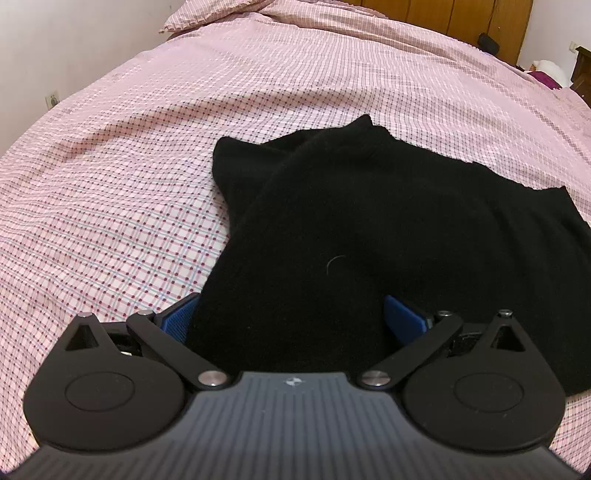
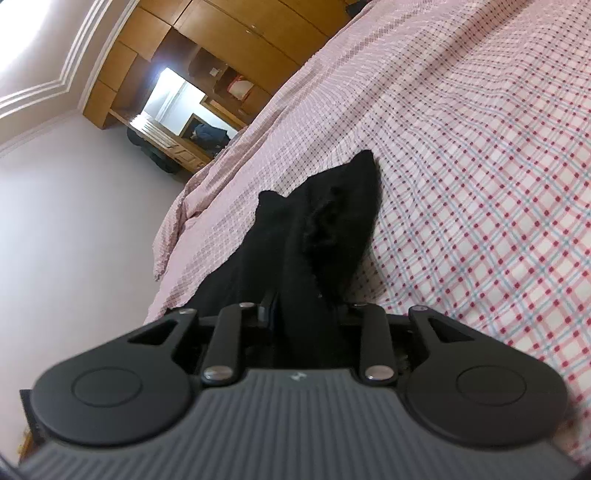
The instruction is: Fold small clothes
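A black knit garment [image 1: 369, 229] lies partly folded on the pink checked bed cover [image 1: 129, 166]. My left gripper [image 1: 291, 314] is open, its blue pads [image 1: 181, 314] spread on either side of the garment's near fold, which lies between them. In the right wrist view the camera is tilted; my right gripper [image 2: 306, 314] is shut on an edge of the black garment [image 2: 325, 229], which stretches away from the fingers over the bed cover [image 2: 480, 166]. The fingertips are hidden by the cloth.
A pillow [image 1: 207, 14] and a wooden headboard [image 1: 443, 14] lie at the far end of the bed. A wooden wardrobe [image 2: 207, 55] and a white wall [image 2: 74, 203] stand beyond the bed's edge in the right wrist view.
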A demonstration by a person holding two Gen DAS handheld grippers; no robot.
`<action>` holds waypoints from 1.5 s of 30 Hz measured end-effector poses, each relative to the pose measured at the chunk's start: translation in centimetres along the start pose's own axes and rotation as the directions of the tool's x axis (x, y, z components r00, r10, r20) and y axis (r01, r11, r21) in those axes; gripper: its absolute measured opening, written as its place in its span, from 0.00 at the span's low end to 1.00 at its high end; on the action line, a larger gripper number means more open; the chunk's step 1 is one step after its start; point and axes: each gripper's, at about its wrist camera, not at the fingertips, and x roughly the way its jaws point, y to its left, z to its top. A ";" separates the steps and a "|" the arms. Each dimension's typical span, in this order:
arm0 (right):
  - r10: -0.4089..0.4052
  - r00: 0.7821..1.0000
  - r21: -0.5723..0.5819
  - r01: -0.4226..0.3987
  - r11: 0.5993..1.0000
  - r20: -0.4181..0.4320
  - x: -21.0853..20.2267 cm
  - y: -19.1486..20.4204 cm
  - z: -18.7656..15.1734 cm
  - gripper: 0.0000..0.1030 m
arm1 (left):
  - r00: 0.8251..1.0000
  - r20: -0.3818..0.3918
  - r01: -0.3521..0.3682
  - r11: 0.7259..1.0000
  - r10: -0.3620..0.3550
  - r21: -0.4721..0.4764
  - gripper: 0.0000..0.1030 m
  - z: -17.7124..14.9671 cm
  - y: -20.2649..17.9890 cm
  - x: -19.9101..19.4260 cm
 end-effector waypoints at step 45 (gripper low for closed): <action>0.205 0.972 -0.282 -0.229 0.932 -0.112 6.5 21.2 2.1 0.18 | 0.992 0.099 -0.070 0.997 0.073 -0.035 1.00 1.5 7.6 -5.9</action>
